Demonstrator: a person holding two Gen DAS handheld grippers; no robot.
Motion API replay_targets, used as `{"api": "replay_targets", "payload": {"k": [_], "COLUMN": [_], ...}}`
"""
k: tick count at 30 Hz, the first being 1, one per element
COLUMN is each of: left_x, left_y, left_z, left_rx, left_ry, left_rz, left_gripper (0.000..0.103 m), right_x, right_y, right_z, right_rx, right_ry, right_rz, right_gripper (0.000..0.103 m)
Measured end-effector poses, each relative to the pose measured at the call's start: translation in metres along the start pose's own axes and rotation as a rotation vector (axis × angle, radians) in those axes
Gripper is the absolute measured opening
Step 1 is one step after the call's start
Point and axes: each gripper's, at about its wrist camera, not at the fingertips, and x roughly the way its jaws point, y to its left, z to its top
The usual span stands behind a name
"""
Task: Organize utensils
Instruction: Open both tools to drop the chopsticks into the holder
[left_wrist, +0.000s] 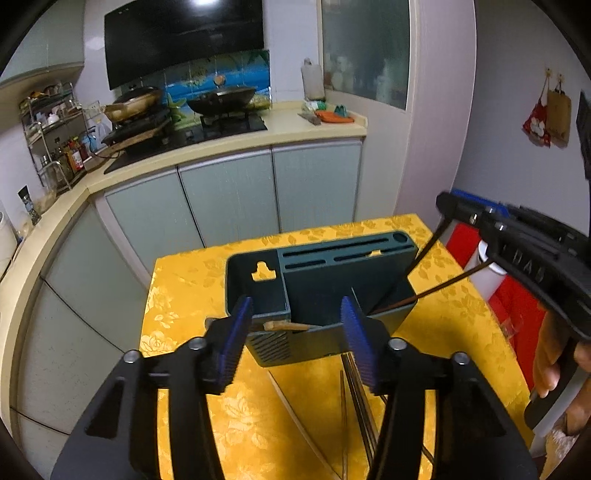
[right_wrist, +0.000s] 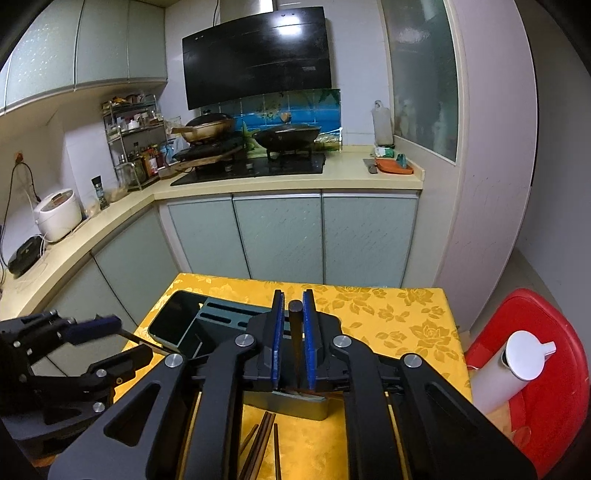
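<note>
A dark green utensil holder (left_wrist: 317, 288) stands on the yellow tablecloth (right_wrist: 388, 314). My left gripper (left_wrist: 297, 310) is open just in front of it. A brown chopstick (left_wrist: 286, 326) lies loosely between its blue pads (left_wrist: 236, 339), its far end over the holder's front compartment. My right gripper (right_wrist: 293, 301) hovers over the holder's right end. A dark chopstick (right_wrist: 295, 332) stands upright between its narrowly parted pads, with a slim gap showing on the left. In the left wrist view two dark chopsticks (left_wrist: 443, 284) lean from the right gripper (left_wrist: 465, 210) into the holder. Several loose chopsticks (right_wrist: 258, 439) lie on the cloth.
A red stool (right_wrist: 546, 369) with a white bottle (right_wrist: 506, 369) on it stands right of the table. Beyond the table's far edge are grey-green cabinets (right_wrist: 277, 236) and a counter with a stove and pans (right_wrist: 258, 136). A hand (left_wrist: 546, 369) holds the right gripper's handle.
</note>
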Motion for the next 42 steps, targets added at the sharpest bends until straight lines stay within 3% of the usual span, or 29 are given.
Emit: {"api": "replay_targets", "payload": {"k": [1, 3, 8, 14, 26, 42], "left_x": [-0.002, -0.007, -0.021, -0.046, -0.058, -0.058], "left_y": [0.0, 0.002, 0.01, 0.014, 0.021, 0.021], "left_z": [0.001, 0.001, 0.001, -0.013, -0.078, -0.173], "left_rx": [-0.002, -0.01, -0.053, -0.045, -0.072, -0.098], "left_ry": [-0.005, -0.019, -0.05, -0.147, -0.159, -0.114], "left_rz": [0.0, 0.0, -0.008, 0.058, 0.1, 0.148], "left_gripper": [0.056, 0.063, 0.08, 0.088, 0.089, 0.089], "right_x": [-0.002, -0.006, -0.018, -0.049, -0.105, -0.13], "right_y": [0.0, -0.001, -0.001, -0.001, -0.005, -0.001], "right_z": [0.0, 0.0, 0.0, -0.007, -0.068, -0.165], "right_rx": [0.005, 0.022, 0.009, -0.025, -0.075, -0.083], "right_ry": [-0.004, -0.013, -0.027, -0.086, -0.185, -0.188], "right_rz": [-0.001, -0.002, -0.008, -0.021, -0.052, -0.108], "right_gripper": [0.034, 0.044, 0.044, 0.044, 0.046, 0.05]}}
